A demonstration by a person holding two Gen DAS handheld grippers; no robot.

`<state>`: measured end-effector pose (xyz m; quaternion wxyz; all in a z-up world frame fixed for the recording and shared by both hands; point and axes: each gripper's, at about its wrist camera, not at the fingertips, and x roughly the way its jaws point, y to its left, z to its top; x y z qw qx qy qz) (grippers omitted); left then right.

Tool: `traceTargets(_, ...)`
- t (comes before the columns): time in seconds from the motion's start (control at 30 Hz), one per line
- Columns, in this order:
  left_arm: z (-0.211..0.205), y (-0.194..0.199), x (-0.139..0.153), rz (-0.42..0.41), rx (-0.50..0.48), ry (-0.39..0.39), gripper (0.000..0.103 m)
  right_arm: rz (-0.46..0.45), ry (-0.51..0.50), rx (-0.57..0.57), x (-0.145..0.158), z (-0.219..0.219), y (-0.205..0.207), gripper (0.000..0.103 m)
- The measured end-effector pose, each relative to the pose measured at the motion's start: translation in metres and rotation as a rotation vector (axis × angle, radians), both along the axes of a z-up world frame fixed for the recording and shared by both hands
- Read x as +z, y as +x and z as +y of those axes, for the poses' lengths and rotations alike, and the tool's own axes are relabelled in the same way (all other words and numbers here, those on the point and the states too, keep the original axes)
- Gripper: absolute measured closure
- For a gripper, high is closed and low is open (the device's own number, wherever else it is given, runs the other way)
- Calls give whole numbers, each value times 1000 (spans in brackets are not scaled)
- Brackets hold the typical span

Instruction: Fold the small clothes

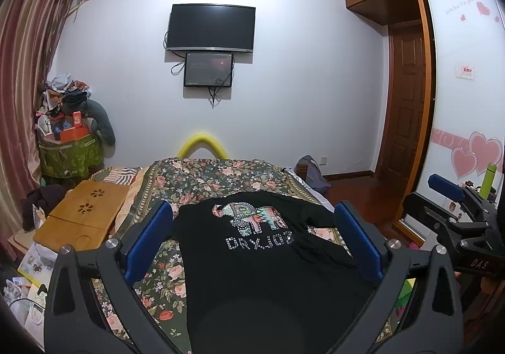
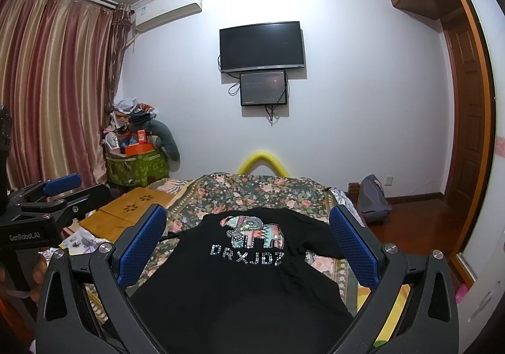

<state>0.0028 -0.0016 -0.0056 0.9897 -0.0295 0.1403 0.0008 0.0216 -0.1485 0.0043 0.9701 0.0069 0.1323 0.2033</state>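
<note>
Black cotton, spread face-up on a bed: the small T-shirt (image 1: 252,262) lies on the floral bedspread (image 1: 217,180), its front showing a rhinestone elephant print (image 1: 252,218) in pink and teal above a row of sparkling letters. One sleeve (image 1: 315,215) trails out to the right of the body, and the fabric near it is rumpled rather than flat. The left gripper (image 1: 252,237) hangs over the near part of the shirt with its blue-padded fingers (image 1: 151,240) spread wide apart, one on either side of the garment and holding nothing. The right gripper (image 2: 249,240) does the same from just beside it, its jaws likewise parted around the shirt with nothing between the pads; it also shows at the right edge of the left wrist view (image 1: 448,193), and there its fingers stand apart too. To the left of the shirt a bamboo lap tray (image 1: 82,215) rests on the bed edge, with papers and leaflets (image 1: 28,265) scattered below it. Beyond the foot of the bed a yellow foam arch (image 1: 202,145) rises against the white wall, which carries a dark television (image 1: 211,27) and a smaller screen (image 1: 208,69) just under it. In the left corner a green fabric bin (image 1: 69,155) is heaped with clothes and boxes beside striped curtains (image 1: 22,69), and on the right stand a wooden door (image 1: 407,98) and a wardrobe panel with pink hearts (image 1: 473,152).
</note>
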Motion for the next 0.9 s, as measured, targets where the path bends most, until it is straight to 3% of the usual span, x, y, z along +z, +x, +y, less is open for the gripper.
traceTargets(0.9,2,-1,0,0,4,1,0,5,6,-10,3,-4,-3,0)
